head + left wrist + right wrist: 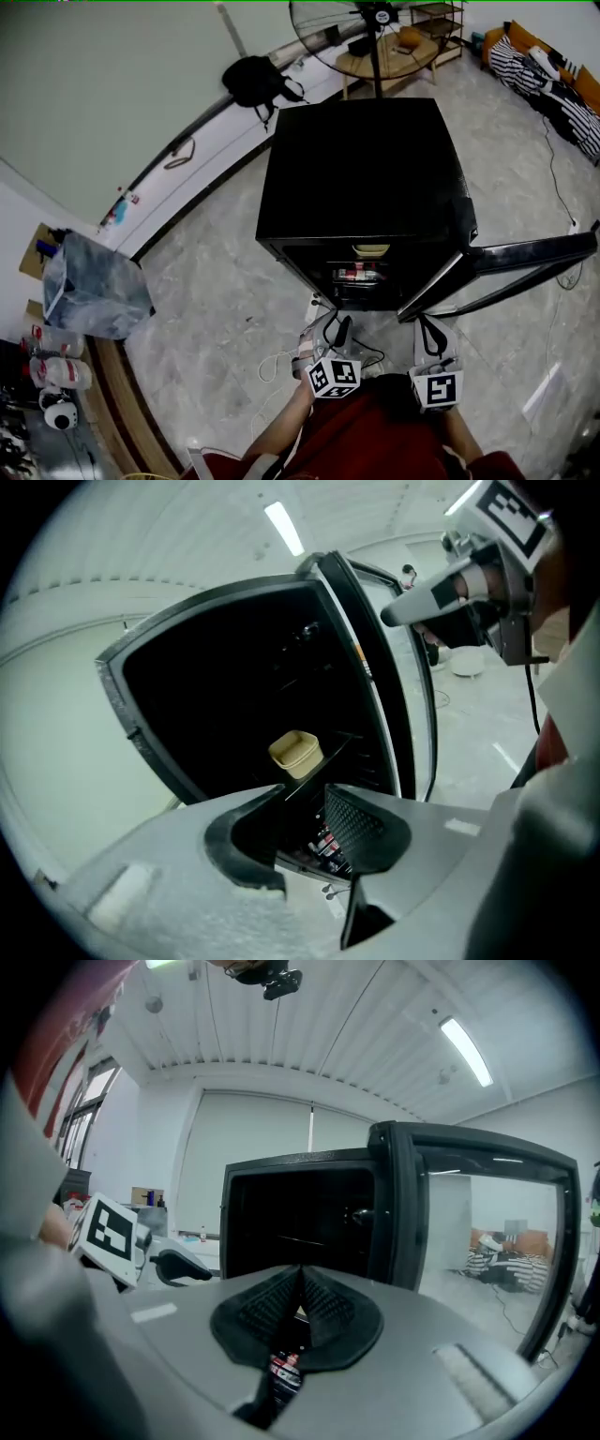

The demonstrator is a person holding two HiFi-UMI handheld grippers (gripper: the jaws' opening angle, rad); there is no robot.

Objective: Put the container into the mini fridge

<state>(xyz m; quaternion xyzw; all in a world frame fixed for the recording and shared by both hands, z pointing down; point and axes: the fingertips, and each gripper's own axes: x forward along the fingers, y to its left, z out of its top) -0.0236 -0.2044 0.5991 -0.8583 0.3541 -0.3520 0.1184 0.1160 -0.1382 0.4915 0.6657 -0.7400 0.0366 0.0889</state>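
Note:
The black mini fridge stands with its door swung open to the right. A beige container sits on its upper shelf, and cans fill the shelf below. In the left gripper view the container rests on the shelf, well beyond my left gripper, which is open and holds nothing. My left gripper hangs low in front of the fridge opening. My right gripper is beside it, under the door. In the right gripper view my right gripper is shut, with nothing between its pads.
A white cable lies on the floor by the fridge's front left corner. A plastic-covered bin stands at the left wall. Behind the fridge are a fan and a round table. A striped sofa is far right.

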